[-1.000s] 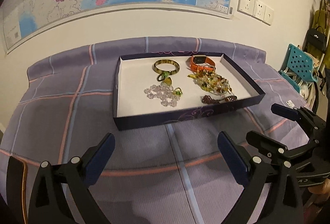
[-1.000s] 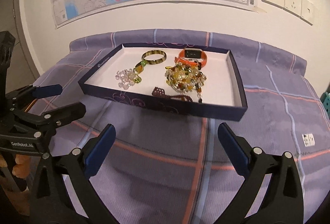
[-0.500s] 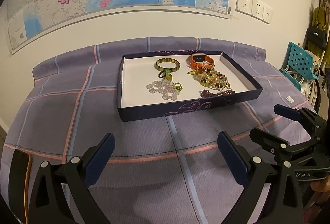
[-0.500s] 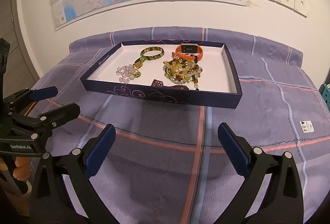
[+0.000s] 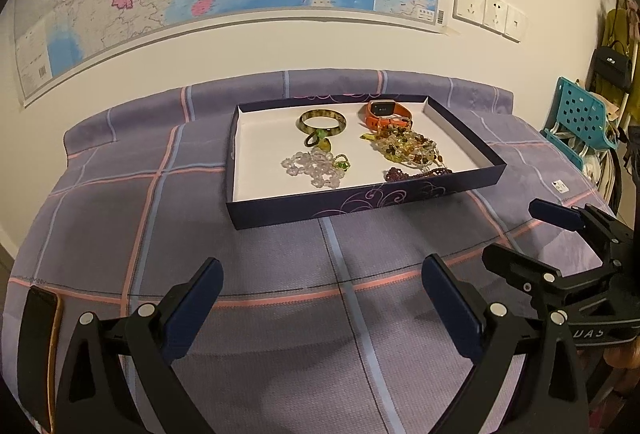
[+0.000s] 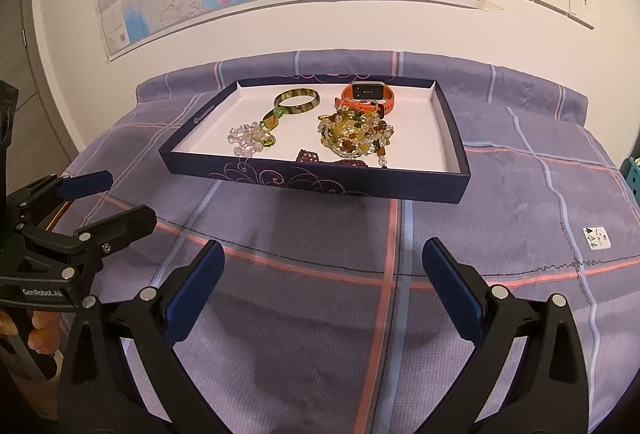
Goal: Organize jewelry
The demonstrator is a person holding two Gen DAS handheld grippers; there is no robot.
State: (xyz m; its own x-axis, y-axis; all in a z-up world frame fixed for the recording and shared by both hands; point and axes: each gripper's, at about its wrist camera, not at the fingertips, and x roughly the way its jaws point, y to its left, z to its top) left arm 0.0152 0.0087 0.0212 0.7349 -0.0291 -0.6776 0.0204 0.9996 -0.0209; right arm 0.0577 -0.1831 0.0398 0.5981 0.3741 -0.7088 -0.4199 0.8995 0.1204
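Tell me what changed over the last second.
Both grippers, left and right, pulled back from the tray, which now looks smaller and farther off. Nothing was gripped or released; both jaws stay wide open. The bangle, watch and beads lie as before.

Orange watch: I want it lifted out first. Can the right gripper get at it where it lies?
Probably yes. The right gripper is open and empty, and the watch lies uncovered at the back of the tray. The bead pile touches its near side, so coming down from above looks safest.
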